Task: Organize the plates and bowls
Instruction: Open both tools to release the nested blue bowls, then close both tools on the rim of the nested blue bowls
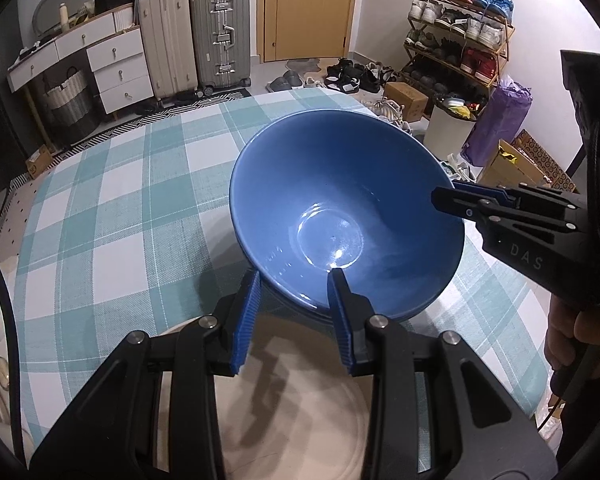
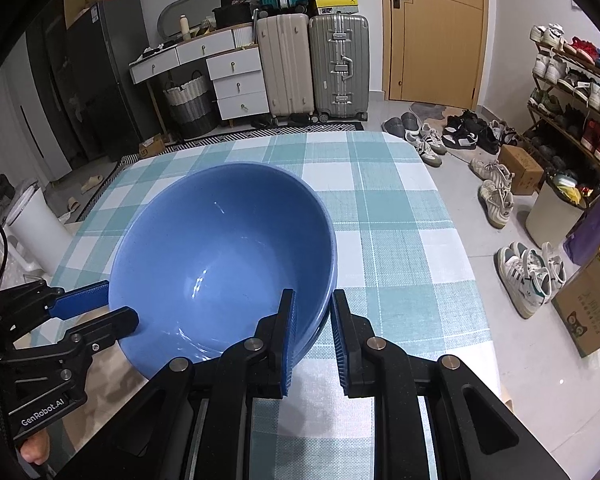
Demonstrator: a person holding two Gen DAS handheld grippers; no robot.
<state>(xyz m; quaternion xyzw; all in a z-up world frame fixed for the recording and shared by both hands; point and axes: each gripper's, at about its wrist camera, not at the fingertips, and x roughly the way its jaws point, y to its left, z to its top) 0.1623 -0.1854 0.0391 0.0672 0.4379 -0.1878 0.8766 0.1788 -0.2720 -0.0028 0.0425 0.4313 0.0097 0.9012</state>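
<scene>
Checked teal-and-white cloth covers the bench [image 2: 396, 240], which stands in a room with a tiled floor. Nearest the left camera, a pale plate [image 1: 300, 408] lies on the cloth under the left tongs [image 1: 296, 284]. Just beyond it sits the blue bowl [image 1: 340, 208], empty and glossy inside, with a second blue rim showing beneath it, so it seems to rest in another bowl. The left tongs straddle the bowl's near rim, one finger inside and one outside; whether the pads press on it I cannot tell. The right tongs [image 2: 312, 304] are narrowed onto the rim at the bowl's other side, one finger inside, one outside, holding it. A hand [image 1: 568, 340] grips the right tool's handle.

Past the bench edge, loose shoes [image 2: 460, 136] lie on the floor beside a full shoe rack [image 2: 572, 92]. Cardboard boxes [image 2: 592, 312] stand to the right. Farther back stand two suitcases [image 2: 312, 64], a white drawer unit [image 2: 236, 80] and a wooden door [image 2: 436, 32].
</scene>
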